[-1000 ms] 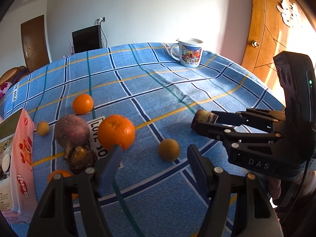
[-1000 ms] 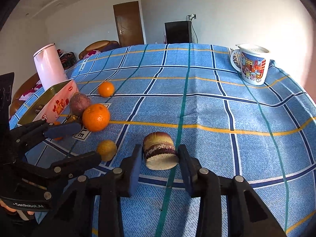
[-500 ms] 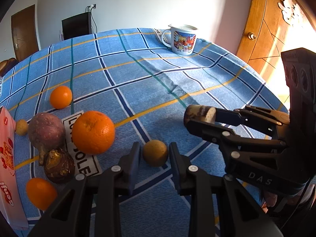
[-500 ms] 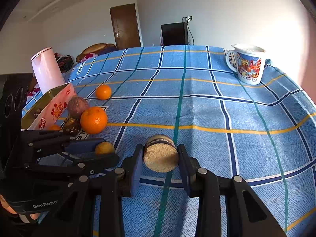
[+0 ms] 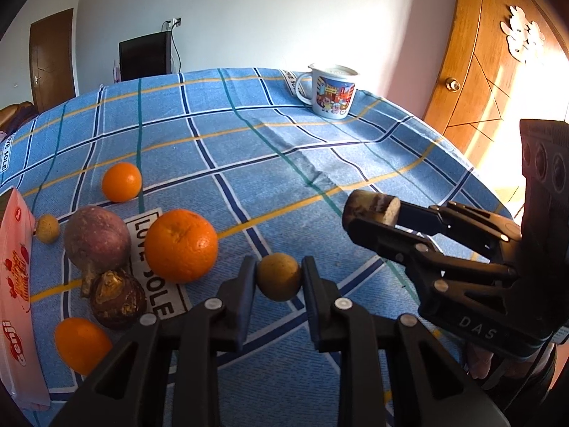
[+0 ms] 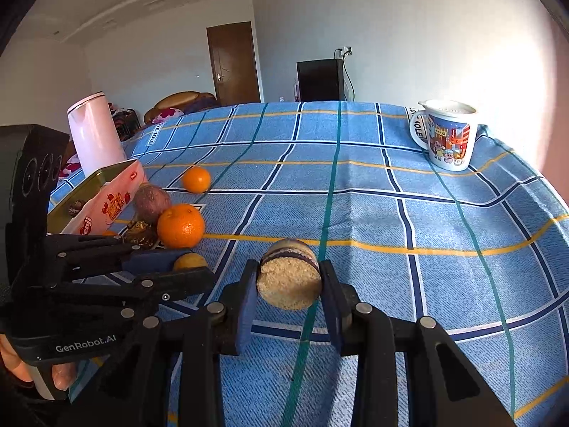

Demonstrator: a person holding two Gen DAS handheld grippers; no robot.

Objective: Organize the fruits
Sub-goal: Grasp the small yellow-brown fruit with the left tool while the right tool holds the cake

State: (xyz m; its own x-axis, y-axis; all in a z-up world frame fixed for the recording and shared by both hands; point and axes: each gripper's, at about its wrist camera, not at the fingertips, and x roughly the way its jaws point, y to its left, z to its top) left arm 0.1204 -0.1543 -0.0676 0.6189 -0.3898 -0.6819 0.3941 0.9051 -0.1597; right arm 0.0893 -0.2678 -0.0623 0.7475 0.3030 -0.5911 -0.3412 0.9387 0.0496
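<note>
walls white (image 6: 409, 17) | brown door (image 6: 234, 64) | black cabinet (image 6: 320, 80) | sunlit wooden door (image 5: 473, 82)

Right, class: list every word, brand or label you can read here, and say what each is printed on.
"LOVE SOLE": tablecloth label.
"Genji": pink tin.
"DAS": right gripper body.
"GenRobot.AI": left gripper body.
Partial "SOLE": cloth edge by the mug.
Mug artwork and the tin's red lettering: too blurred to read.
</note>
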